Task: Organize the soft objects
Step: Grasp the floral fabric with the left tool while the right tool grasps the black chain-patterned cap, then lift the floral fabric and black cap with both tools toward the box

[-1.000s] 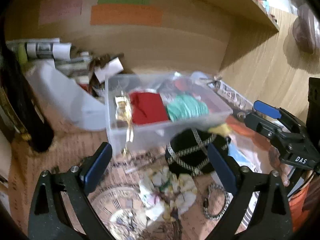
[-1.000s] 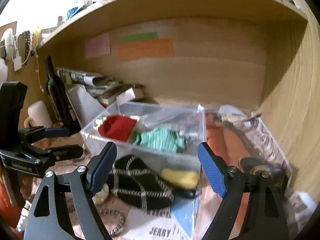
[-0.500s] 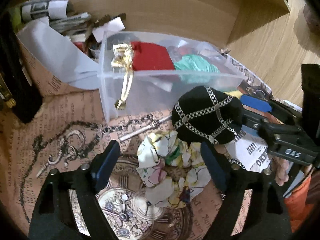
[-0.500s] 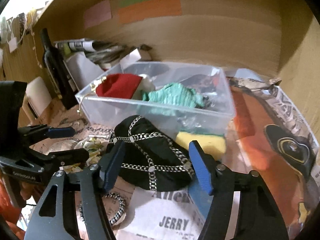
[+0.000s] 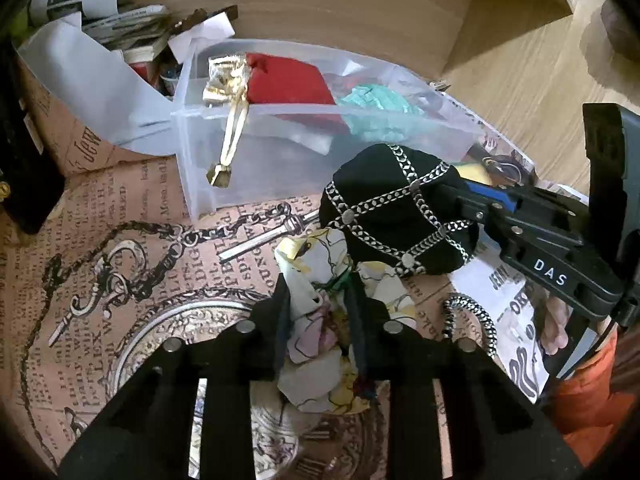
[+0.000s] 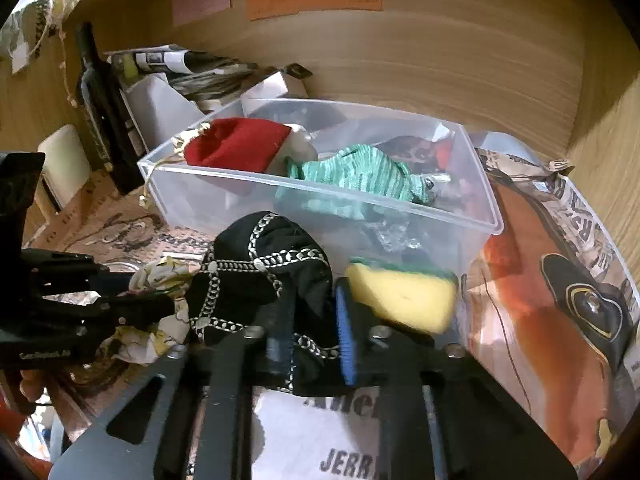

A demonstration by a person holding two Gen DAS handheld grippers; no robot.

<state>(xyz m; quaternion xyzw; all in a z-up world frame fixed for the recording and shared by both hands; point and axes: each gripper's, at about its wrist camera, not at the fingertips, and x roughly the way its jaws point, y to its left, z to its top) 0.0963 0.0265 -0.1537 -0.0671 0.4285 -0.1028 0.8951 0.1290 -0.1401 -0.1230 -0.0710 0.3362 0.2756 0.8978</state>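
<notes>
Before the clear plastic bin, on the tabletop, the left gripper pinches the floral scrunchie, while the right gripper clamps the black chain-trimmed pouch. Both seem light and soft, so bunched fabric probably gives good hold.

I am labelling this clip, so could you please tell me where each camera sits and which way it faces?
Left wrist: on the left tool, looking forward and down at the floral scrunchie it pinches; the right tool shows at right.
Right wrist: on the right tool, facing the clear bin, shut on the black pouch; the left tool shows at left.
Shared: scrunchie, pouch, bin.
</notes>
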